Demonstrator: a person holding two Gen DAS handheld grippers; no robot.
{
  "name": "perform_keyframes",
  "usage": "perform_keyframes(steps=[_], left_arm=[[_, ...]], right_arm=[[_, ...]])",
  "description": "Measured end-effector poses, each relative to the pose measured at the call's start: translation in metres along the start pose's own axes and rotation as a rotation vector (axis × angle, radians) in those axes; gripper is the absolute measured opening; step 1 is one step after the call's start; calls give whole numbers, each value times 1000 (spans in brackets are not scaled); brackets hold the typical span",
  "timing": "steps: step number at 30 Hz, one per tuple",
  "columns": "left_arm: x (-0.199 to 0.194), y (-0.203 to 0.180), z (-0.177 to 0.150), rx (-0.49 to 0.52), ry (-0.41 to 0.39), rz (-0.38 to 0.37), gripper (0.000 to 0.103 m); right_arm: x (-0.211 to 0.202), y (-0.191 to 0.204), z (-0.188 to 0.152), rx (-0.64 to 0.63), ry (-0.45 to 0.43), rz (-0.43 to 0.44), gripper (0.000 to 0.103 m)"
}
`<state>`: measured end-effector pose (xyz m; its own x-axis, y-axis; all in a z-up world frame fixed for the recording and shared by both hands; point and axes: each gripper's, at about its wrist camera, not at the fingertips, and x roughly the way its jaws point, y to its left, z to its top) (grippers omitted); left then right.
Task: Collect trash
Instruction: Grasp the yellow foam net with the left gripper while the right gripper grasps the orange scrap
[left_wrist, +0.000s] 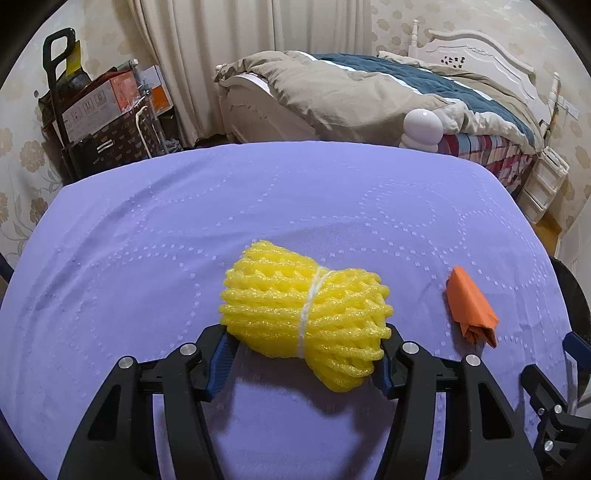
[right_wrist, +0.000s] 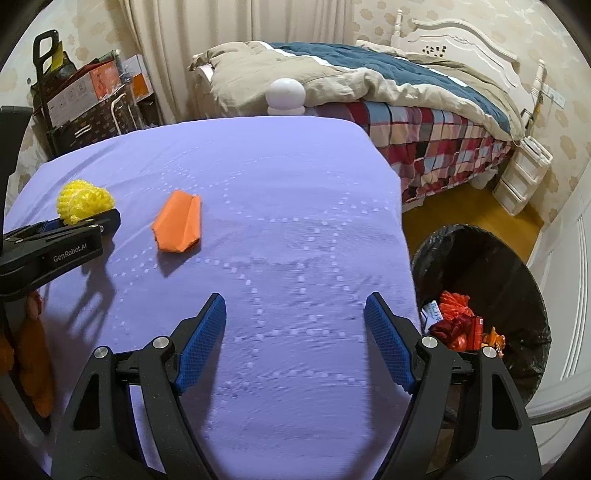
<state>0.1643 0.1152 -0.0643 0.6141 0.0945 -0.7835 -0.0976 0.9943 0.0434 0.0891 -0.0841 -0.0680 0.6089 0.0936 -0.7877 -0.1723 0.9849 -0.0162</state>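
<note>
Closing left tongs on yellow foam netting bundle lying mid-bench, pads pressing both ends; light, squashy, best gripped across its tied waist. Holding right tongs open, empty, beside bin.

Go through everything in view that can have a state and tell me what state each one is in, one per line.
left gripper: shut on the yellow foam net
yellow foam net: bundled, tied with white string, on the purple cloth
right gripper: open, nothing between its fingers
orange folded paper: lying loose on the cloth
trash bin: open, black-lined, partly filled
</note>
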Motion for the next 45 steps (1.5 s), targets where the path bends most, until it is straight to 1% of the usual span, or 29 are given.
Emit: perform_keyframes(steps=[6, 16, 20, 23, 29, 34, 35, 36, 37, 39, 45], left_arm=[[-7, 7, -7, 2, -12, 36, 59], [-16, 34, -17, -4, -31, 113, 59], [-18, 43, -20, -15, -32, 120, 59], [-17, 49, -21, -34, -27, 115, 59], [-17, 51, -22, -40, -25, 109, 59], [-16, 51, -22, -46, -23, 104, 59], [-16, 51, -22, -48, -22, 102, 59], [-16, 51, -22, -49, -22, 100, 59], [-16, 51, -22, -50, -21, 99, 59], [-16, 51, -23, -49, -21, 97, 59], [-16, 51, -22, -49, -22, 98, 59]], right_arm=[[3, 16, 2, -37, 8, 17, 76], [12, 41, 14, -62, 14, 54, 76], [19, 54, 23, -79, 13, 58, 76], [22, 59, 28, -79, 10, 62, 72], [29, 67, 39, -78, 4, 56, 62], [31, 71, 44, -85, -2, 60, 48], [31, 71, 44, -87, -3, 61, 47], [31, 72, 44, -88, -4, 61, 44], [31, 72, 44, -88, -6, 62, 38], [30, 71, 43, -83, -8, 63, 34], [28, 71, 42, -77, -11, 63, 31]])
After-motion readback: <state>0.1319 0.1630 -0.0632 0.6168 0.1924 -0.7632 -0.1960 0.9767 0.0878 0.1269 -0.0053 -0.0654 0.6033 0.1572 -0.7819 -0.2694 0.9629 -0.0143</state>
